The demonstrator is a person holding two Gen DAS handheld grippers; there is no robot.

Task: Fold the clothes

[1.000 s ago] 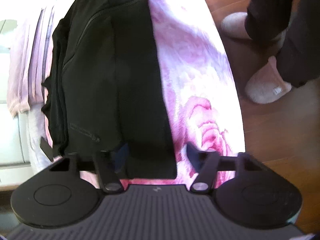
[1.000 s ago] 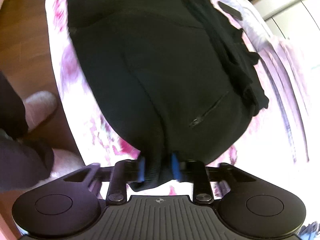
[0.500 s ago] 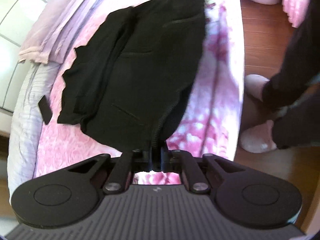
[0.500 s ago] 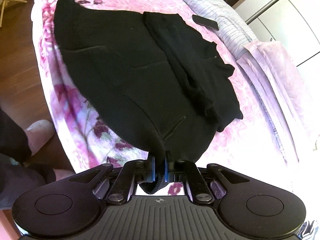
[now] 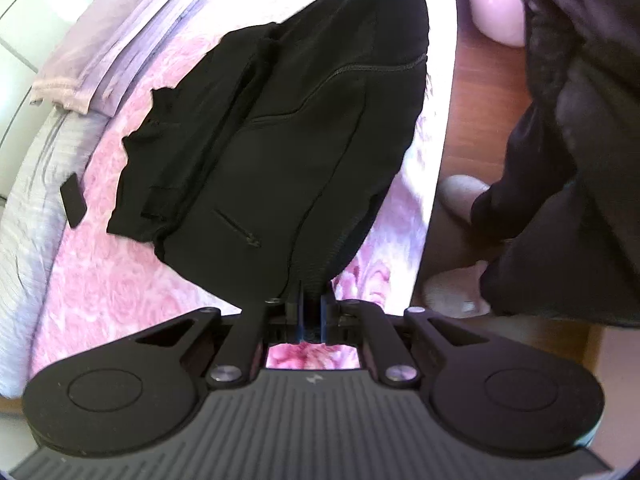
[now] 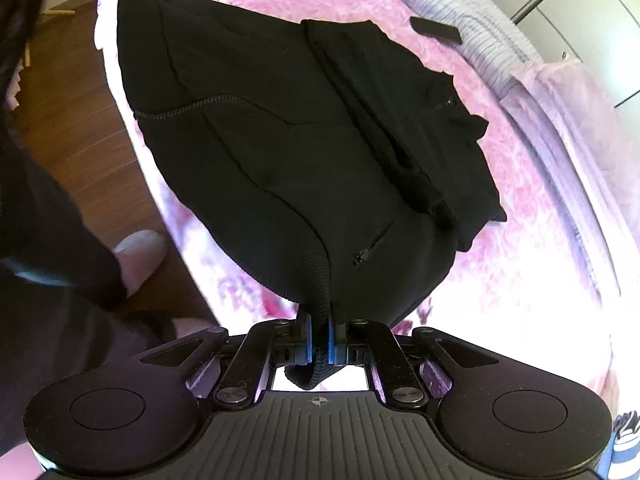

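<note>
At lower centre of each frame both tongs, left (image 5: 311, 312) and right (image 6: 319, 340), clamp the black jacket's (image 6: 312, 152) ribbed hem over the pink bed (image 6: 532, 216); soft, floppy, best held there.

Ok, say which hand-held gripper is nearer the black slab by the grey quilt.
Left. The black slab lies left of the left hand-held gripper; the right hand-held gripper is across the jacket.
</note>
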